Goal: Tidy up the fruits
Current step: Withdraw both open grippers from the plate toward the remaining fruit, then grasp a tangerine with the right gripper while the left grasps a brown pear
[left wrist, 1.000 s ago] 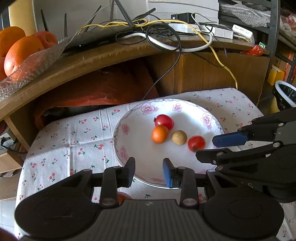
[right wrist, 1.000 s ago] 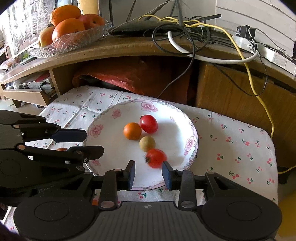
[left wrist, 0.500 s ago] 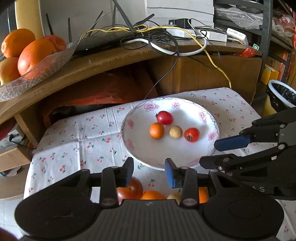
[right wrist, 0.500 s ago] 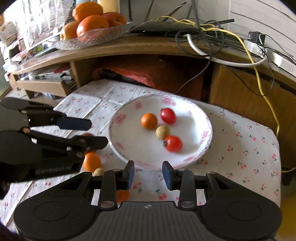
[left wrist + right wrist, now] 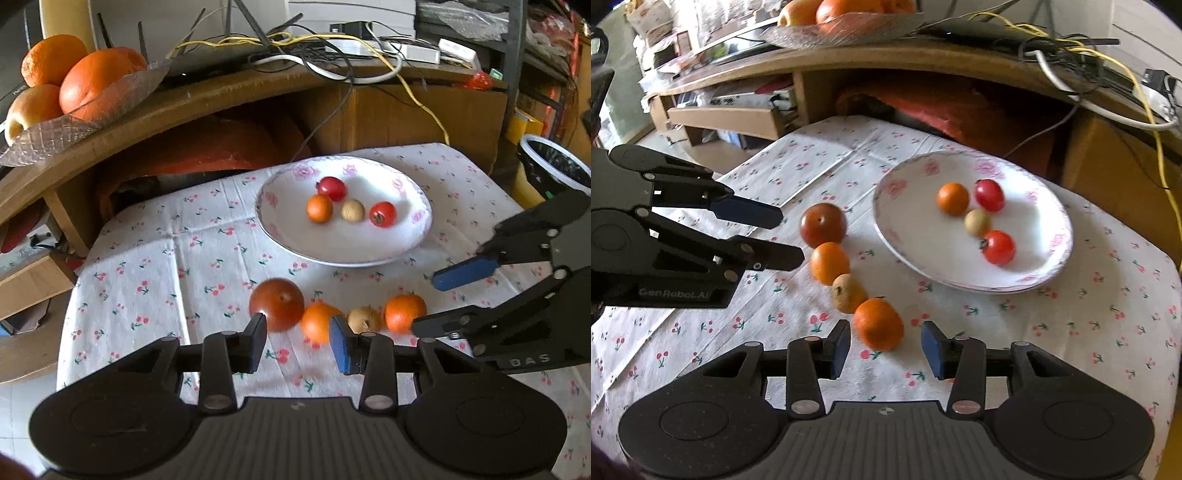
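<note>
A white floral plate [image 5: 417,229] [image 5: 905,243] on the cherry-print cloth holds two red tomatoes [image 5: 383,214], a small orange [image 5: 320,208] and a tan fruit [image 5: 352,210]. In front of it lies a row of loose fruit: a dark red tomato [image 5: 277,304] [image 5: 823,225], an orange [image 5: 316,322] [image 5: 830,263], a tan fruit [image 5: 364,319] [image 5: 847,292] and another orange [image 5: 404,312] [image 5: 878,324]. My left gripper [image 5: 298,341] is open just short of the tomato and the first orange. My right gripper [image 5: 885,349] is open, with the end orange just ahead of its gap.
A wooden shelf [image 5: 147,110] behind the table carries a glass dish of oranges [image 5: 74,81] and tangled cables [image 5: 332,62]. A bin [image 5: 554,166] stands at the right. A red cloth [image 5: 960,107] lies under the shelf.
Both grippers have pulled back and up from the plate, bringing the row of loose fruit on the cloth into view. Both stay open.
</note>
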`<state>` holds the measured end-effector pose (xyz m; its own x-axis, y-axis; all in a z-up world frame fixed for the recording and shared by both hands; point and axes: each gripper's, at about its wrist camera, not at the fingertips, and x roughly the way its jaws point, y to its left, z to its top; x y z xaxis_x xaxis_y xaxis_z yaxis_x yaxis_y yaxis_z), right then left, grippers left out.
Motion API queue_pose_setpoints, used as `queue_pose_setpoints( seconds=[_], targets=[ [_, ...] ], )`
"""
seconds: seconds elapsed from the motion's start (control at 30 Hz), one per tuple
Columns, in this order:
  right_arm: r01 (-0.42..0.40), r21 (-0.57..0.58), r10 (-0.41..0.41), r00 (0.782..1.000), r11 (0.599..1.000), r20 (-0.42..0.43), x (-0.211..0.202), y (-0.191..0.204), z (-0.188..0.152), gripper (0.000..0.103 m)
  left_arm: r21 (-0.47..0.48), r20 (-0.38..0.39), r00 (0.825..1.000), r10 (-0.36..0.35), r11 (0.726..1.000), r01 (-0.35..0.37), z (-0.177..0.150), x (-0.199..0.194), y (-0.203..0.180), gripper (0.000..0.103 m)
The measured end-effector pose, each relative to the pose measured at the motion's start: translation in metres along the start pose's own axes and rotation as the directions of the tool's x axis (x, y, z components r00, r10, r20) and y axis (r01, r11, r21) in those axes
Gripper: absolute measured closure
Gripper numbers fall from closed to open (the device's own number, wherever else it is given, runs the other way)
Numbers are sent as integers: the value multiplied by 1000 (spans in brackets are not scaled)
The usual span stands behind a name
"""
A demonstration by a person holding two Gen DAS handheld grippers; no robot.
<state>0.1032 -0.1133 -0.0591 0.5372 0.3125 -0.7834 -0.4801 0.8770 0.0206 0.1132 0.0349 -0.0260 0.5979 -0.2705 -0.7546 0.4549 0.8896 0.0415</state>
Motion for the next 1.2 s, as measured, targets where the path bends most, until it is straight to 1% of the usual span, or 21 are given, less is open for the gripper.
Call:
queue_pose_setpoints(
  seconds=[0.1,0.3,0.37,0.47,0.6,0.77,0.93,1.1,1.2],
  targets=[
    [5,-15,-5,1000,1000,-17,8,3,0,64,11,-9,1000,-19,1000,19,-4,0,-2,57],
    [-12,-10,11,999,1000,-42,21,3,2,66,31,-20,998,-53,998,54,-9,2,-6,57],
    [-8,-11,8,999,1000,-43,22,3,3,74,35,-22,998,-63,997,64,-9,2,-7,57],
    [-8,7,8,999,1000,-48,21,0,3,76,54,-21,997,-71,996,72,-9,2,-11,57],
    [5,29,-3,998,1000,-57,16,-5,1,77,77,-21,995,-93,993,94,-9,5,-18,57],
    [35,51,-31,997,998,-64,11,-15,-4,76,139,-9,993,-115,983,116,-5,9,-35,57],
    [48,67,-44,997,997,-61,1,-23,-10,76,195,-6,994,-106,975,105,-1,18,-49,57],
    [59,87,-54,997,994,-60,-5,-31,-14,76,194,-10,996,-93,977,93,2,24,-52,57],
    [62,96,-56,997,993,-60,-8,-34,-15,76,175,-24,993,-111,978,114,3,23,-51,57]
  ],
)
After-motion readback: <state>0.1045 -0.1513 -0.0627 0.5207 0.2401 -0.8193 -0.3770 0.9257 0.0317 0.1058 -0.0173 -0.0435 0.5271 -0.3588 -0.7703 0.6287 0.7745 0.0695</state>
